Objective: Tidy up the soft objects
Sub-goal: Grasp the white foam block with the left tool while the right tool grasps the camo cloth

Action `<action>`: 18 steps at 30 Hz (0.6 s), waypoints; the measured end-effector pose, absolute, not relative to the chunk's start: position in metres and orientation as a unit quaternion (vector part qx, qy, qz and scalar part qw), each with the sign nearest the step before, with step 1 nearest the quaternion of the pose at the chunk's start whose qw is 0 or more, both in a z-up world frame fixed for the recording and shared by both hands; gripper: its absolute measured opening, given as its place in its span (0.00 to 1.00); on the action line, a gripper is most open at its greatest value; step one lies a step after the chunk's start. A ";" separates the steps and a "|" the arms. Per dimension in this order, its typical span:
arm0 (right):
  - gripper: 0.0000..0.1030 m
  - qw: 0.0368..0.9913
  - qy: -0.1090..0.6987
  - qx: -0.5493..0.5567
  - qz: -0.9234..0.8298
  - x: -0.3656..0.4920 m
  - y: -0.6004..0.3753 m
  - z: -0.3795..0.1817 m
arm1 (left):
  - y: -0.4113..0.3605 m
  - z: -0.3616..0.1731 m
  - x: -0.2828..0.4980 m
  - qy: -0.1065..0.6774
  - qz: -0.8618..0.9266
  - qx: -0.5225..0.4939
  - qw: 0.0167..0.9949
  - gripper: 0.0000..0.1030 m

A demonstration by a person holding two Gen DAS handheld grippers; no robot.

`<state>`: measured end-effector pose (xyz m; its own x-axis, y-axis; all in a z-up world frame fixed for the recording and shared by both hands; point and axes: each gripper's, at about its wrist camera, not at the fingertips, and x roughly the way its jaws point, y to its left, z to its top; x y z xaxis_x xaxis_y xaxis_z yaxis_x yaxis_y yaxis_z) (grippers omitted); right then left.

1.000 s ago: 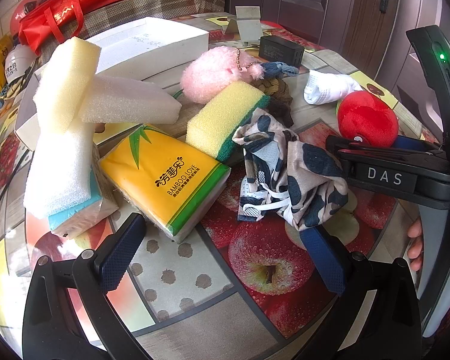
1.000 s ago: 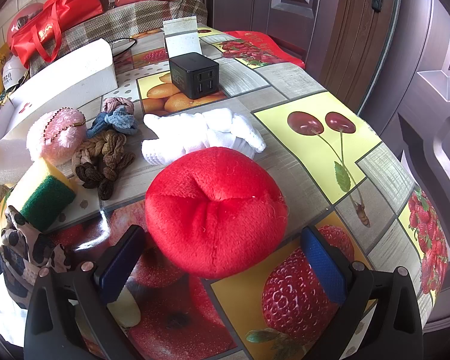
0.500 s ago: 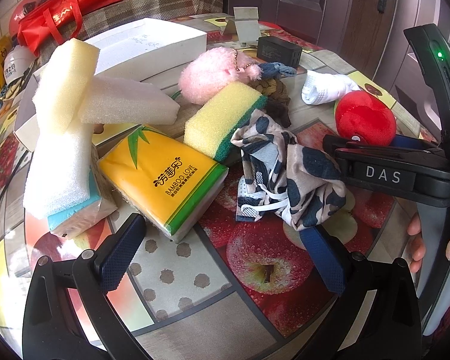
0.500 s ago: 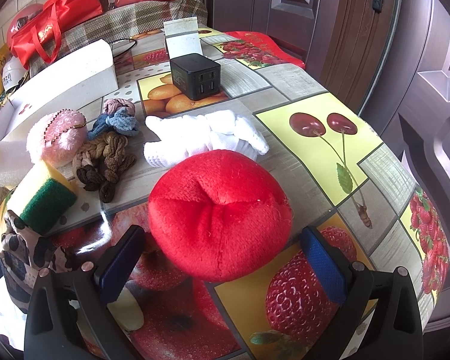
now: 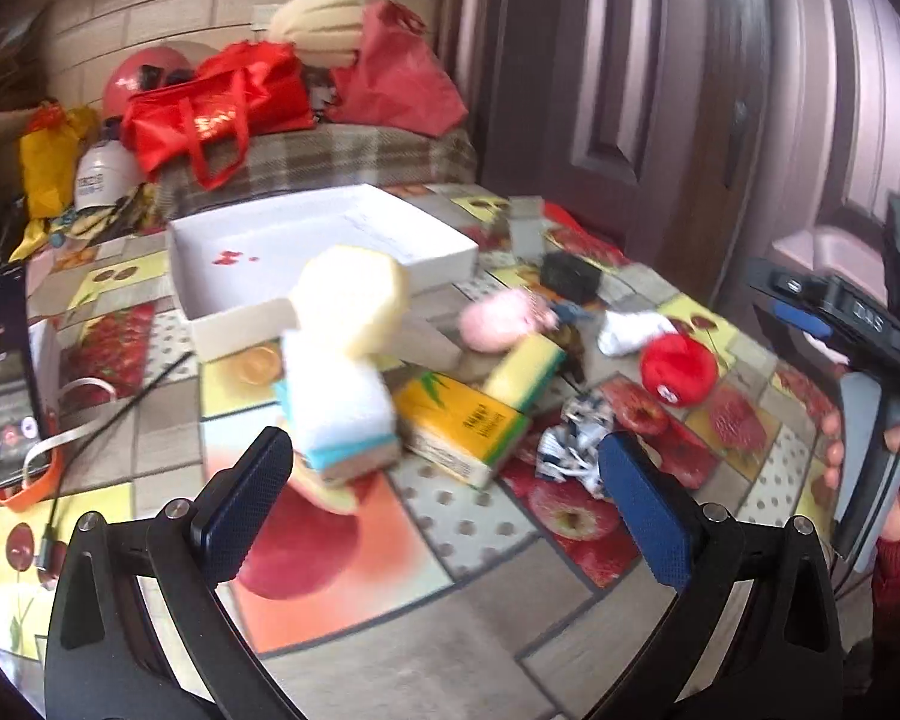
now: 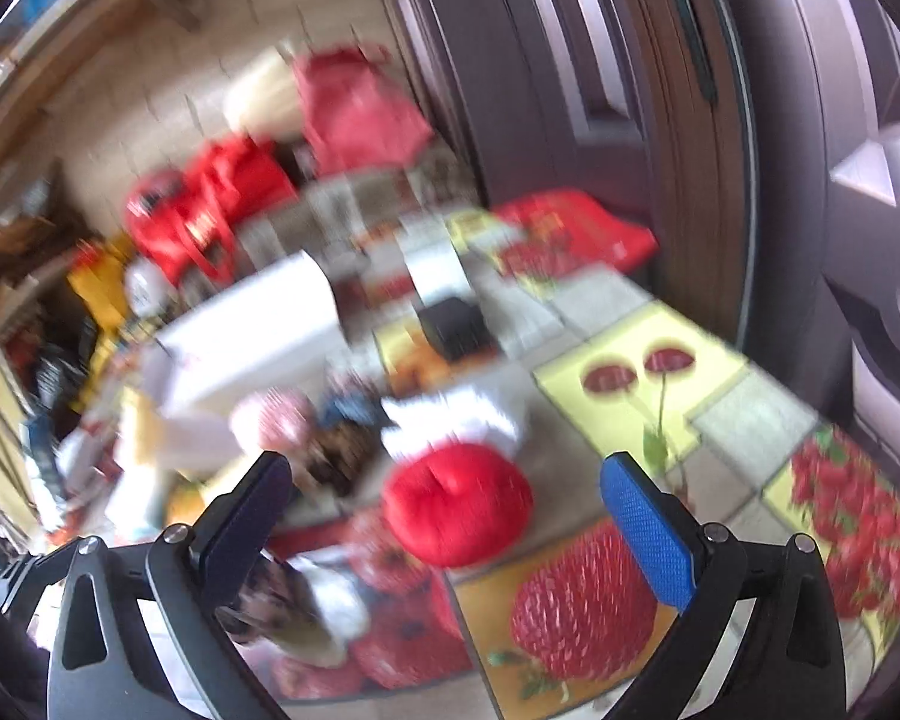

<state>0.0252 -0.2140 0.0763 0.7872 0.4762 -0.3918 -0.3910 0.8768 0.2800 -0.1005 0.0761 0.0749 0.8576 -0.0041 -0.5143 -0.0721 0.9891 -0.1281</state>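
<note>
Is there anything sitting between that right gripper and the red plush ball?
Nothing visible. The red ball lies on the table just ahead of the open right gripper, with only bare tablecloth between. The white glove lies beyond it.

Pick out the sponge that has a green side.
The yellow sponge leaning on the tissue pack has a green layer. The white foam blocks left of it show none.
</note>
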 end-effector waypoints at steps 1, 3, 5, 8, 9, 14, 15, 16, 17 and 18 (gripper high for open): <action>1.00 0.942 0.204 0.096 0.247 0.021 -0.219 0.083 | 0.090 0.077 -0.099 0.264 0.028 -0.080 0.961 1.00; 1.00 0.943 0.188 0.091 0.257 0.023 -0.221 0.089 | 0.117 0.079 -0.095 0.275 0.048 -0.095 0.956 1.00; 1.00 0.946 0.189 0.075 0.251 0.025 -0.221 0.091 | 0.126 0.076 -0.085 0.291 0.043 -0.098 0.951 1.00; 1.00 0.935 0.218 0.056 0.273 0.027 -0.211 0.086 | 0.127 0.068 -0.071 0.321 0.030 -0.091 0.942 1.00; 1.00 0.926 0.234 0.055 0.291 0.027 -0.208 0.083 | 0.127 0.063 -0.064 0.335 0.030 -0.093 0.937 1.00; 1.00 0.883 0.276 -0.046 0.377 0.010 -0.151 0.068 | 0.114 0.046 -0.039 0.364 0.017 -0.091 0.927 0.91; 1.00 0.875 0.281 -0.066 0.388 0.006 -0.139 0.065 | 0.110 0.045 -0.035 0.365 0.019 -0.086 0.927 0.90; 1.00 0.866 0.291 -0.086 0.397 0.004 -0.126 0.061 | 0.109 0.045 -0.031 0.365 0.022 -0.082 0.927 0.87; 0.98 0.858 0.301 -0.106 0.403 0.002 -0.114 0.055 | 0.109 0.044 -0.026 0.368 0.028 -0.079 0.926 0.80; 0.95 0.852 0.310 -0.124 0.404 0.002 -0.104 0.051 | 0.108 0.043 -0.022 0.372 0.033 -0.076 0.925 0.76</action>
